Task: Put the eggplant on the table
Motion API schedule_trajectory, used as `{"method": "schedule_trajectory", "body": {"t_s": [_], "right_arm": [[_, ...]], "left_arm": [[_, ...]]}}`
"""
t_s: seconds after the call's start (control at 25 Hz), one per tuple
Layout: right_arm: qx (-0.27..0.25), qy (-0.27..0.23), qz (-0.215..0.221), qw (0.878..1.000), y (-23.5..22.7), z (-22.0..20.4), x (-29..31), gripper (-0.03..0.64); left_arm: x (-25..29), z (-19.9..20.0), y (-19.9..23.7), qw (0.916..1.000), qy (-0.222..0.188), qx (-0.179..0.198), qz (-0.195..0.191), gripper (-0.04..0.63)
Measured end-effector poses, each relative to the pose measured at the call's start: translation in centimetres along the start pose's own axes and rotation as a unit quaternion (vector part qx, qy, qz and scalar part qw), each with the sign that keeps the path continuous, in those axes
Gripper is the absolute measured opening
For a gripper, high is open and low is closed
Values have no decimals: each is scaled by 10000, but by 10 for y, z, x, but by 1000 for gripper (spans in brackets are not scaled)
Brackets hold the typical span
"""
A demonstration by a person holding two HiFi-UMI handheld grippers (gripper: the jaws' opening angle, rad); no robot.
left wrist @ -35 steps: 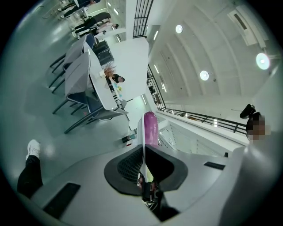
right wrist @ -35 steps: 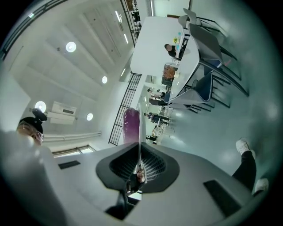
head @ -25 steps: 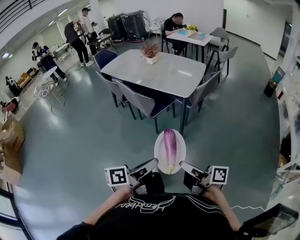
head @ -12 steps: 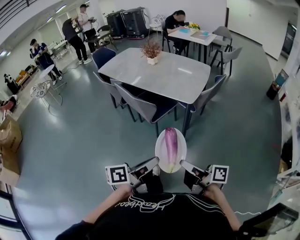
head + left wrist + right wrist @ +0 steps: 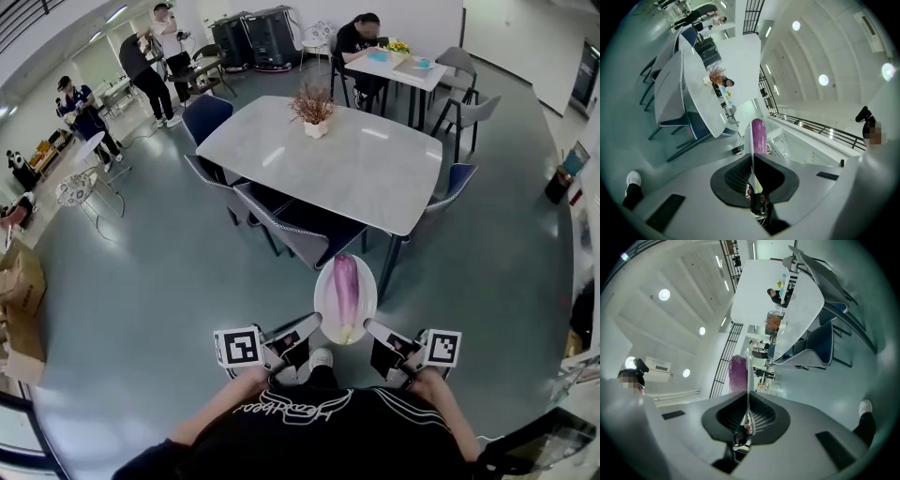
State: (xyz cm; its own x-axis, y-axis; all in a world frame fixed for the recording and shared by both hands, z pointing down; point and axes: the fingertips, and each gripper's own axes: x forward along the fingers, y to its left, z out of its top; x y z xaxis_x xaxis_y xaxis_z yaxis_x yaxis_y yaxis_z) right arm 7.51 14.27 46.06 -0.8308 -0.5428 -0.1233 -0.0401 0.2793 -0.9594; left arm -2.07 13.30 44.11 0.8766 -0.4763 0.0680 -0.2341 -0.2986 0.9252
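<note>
A purple eggplant [image 5: 345, 286] lies lengthwise on a white oval plate [image 5: 324, 302] held in the air between my two grippers. My left gripper [image 5: 314, 324] is shut on the plate's near left rim and my right gripper [image 5: 368, 325] on its near right rim. The plate hangs just short of the near corner of the grey table [image 5: 356, 169]. In the left gripper view the plate [image 5: 751, 157] shows edge-on between the jaws of the left gripper [image 5: 752, 183], with the eggplant [image 5: 758, 135] beyond. In the right gripper view the right gripper [image 5: 746, 416] holds the plate [image 5: 748, 380] beside the eggplant [image 5: 738, 374].
Grey chairs [image 5: 295, 234] are tucked along the table's near side, directly ahead of the plate. A potted plant [image 5: 315, 109] stands at the table's far end. A person sits at a second table [image 5: 403, 66] behind. Several people stand at the back left. Cardboard boxes [image 5: 21, 281] sit at the left.
Both grippers have carried the plate with the eggplant forward. The table and chairs now appear nearer and larger in the head view. The grip on the plate is unchanged.
</note>
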Motion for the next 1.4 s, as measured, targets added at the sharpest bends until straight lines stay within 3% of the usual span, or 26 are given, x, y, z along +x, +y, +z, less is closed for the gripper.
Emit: {"method": "schedule_trajectory", "body": {"t_s": [0.16, 0.28, 0.48, 0.64, 0.84, 0.96, 1.08, 1.16, 1.32, 1.4], "right_arm": [[-17, 15, -51, 10000, -9, 34, 46, 18], [-14, -19, -37, 10000, -12, 60, 78, 18], [-157, 2, 28, 9999, -16, 98, 128, 18], [-171, 17, 49, 9998, -18, 111, 159, 17], [-183, 84, -25, 9998, -30, 123, 185, 18], [-189, 92, -98, 9997, -39, 129, 197, 18], [-187, 65, -211, 9996, -45, 128, 208, 18], [-242, 44, -320, 9992, -46, 132, 211, 17], [-360, -1, -454, 9983, -44, 144, 209, 18], [-342, 6, -457, 9984, -44, 143, 209, 17]], "left_arm": [[8, 53, 19, 9998, -42, -188, 34, 26], [16, 96, 26, 10000, -40, 3, -58, 26], [24, 153, 39, 9997, -124, -168, -123, 26], [23, 190, 44, 9994, -143, 222, -231, 26], [22, 212, 61, 9993, -219, -168, -257, 26], [24, 228, 72, 9994, -181, 92, -286, 26], [20, 234, 82, 9989, -236, -228, -335, 26], [22, 239, 85, 9987, -265, -189, -401, 26], [32, 238, 84, 9973, -278, -486, -478, 26], [32, 238, 85, 9976, -262, -420, -490, 26]]}}
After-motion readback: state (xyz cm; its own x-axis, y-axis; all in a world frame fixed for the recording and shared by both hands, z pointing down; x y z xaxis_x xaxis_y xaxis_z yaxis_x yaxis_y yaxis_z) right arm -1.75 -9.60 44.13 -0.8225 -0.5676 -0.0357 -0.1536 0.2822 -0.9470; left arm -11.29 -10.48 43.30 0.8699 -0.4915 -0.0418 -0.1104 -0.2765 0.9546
